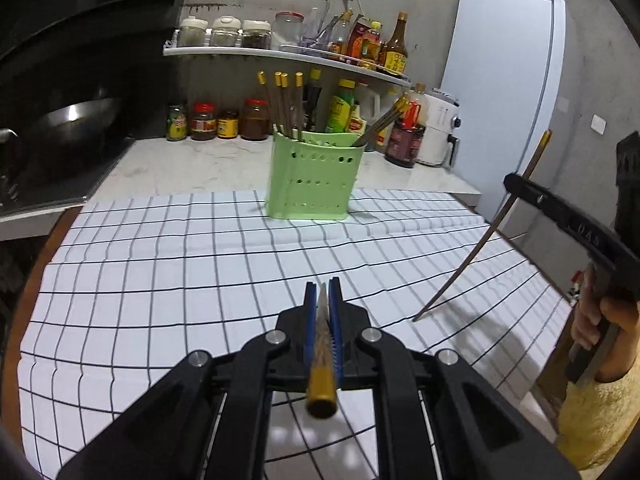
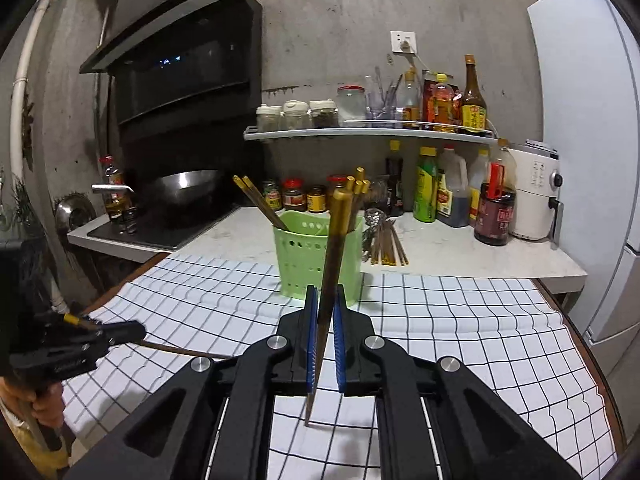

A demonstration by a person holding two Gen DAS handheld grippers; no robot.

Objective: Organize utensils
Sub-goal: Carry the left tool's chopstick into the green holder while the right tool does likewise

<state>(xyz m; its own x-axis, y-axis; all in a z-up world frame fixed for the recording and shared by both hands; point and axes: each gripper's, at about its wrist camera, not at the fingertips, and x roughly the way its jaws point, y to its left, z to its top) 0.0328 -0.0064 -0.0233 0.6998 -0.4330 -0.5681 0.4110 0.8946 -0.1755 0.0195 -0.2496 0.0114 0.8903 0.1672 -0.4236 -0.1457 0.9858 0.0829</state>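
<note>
Both grippers carry one chopstick each; pale green perforated plastic holder (image 2: 318,258) stands ahead on the checked-cloth tabletop (image 1: 180,264).

Left gripper (image 1: 322,312) jaws pinch a gold-capped brown chopstick (image 1: 321,390) lengthwise; right gripper (image 2: 323,320) jaws pinch another gold-capped chopstick (image 2: 334,240) near-upright. Tip each vertical over a compartment before letting go.

Place: a home kitchen.
Cooking: a wok (image 2: 186,188) sits on a black hob (image 2: 160,228), far left ahead of the right gripper, under a black extractor hood (image 2: 180,64).
Storage: a wall shelf (image 2: 368,133) of jars and sauce bottles stands straight ahead; more bottles line the stone counter (image 2: 460,252) below.
Appliances: a tall pale fridge (image 2: 592,160) at right, a white air fryer (image 2: 534,196) beside it.
Work surface: a checked cloth (image 2: 460,320) with a green utensil holder (image 2: 304,264).
</note>
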